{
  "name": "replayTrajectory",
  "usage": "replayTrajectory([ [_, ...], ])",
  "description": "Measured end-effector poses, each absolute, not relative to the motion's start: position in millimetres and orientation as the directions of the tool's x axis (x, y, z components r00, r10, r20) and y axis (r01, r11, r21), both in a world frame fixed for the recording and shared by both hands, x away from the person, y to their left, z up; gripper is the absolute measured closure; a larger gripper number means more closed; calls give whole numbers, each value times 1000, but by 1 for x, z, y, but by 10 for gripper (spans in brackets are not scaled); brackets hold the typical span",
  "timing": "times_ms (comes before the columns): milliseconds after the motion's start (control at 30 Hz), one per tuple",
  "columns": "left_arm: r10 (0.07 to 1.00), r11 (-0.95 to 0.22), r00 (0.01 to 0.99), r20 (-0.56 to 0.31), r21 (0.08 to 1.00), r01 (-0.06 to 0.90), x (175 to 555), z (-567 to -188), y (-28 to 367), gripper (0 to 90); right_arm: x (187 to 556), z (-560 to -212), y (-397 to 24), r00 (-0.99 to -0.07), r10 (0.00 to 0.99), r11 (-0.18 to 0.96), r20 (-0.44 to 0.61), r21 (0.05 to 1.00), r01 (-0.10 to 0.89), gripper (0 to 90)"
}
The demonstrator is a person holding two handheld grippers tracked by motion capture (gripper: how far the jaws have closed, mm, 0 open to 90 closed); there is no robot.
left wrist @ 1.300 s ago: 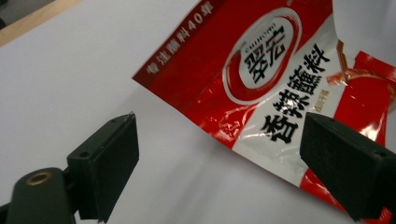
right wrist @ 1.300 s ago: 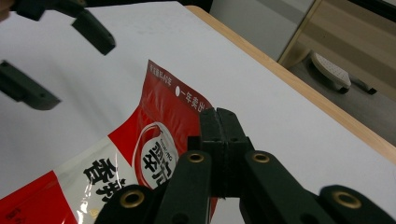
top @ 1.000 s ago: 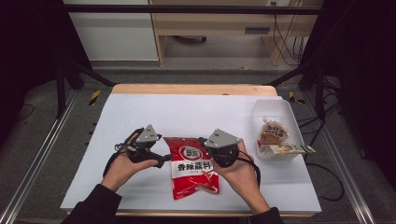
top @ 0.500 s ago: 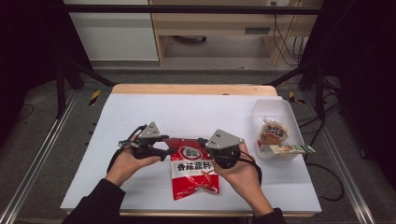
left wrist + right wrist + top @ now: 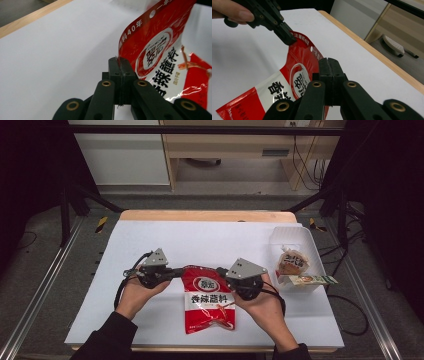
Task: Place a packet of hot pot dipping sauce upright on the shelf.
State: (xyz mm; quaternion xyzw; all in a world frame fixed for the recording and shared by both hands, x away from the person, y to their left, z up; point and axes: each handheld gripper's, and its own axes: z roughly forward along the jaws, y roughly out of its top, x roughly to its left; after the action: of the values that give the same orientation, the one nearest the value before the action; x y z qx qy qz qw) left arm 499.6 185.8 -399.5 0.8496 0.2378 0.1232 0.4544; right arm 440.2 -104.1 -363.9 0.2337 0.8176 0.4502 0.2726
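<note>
The left gripper (image 5: 172, 271) has just been closing, and its jaws now pinch the top left corner of the red sauce packet (image 5: 207, 299), as the left gripper view shows with the foil edge caught between the pads. The right gripper (image 5: 223, 272) is clamped on the packet's top right corner; in the right gripper view the jaws stand together over the upper edge near the hang hole, though the exact bite is partly hidden by the jaws themselves, so how deep it sits is hard to tell.

The packet lies near the front edge of the table (image 5: 200, 237), about midway between its left and right sides, its top lifted off the surface and its bottom resting toward the person. Near the right edge stands a clear plastic tray (image 5: 295, 234) with other small packets in it, well apart from the work.

This looks like the step of taking a two-handed hold on the top seam. The next move probably calls for pulling the corners apart or tearing the seam, with both grips staying firm on the slippery foil.

Both hands come in from the front edge, palms up beneath the grippers, which point inward toward each other.
</note>
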Motion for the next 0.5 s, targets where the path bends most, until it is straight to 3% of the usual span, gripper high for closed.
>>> replayTrajectory([
  [500,518,-495,850,98,845,204,494,-351,184,900,448,-346,-116,-729,653,443,-205,884,149,900],
])
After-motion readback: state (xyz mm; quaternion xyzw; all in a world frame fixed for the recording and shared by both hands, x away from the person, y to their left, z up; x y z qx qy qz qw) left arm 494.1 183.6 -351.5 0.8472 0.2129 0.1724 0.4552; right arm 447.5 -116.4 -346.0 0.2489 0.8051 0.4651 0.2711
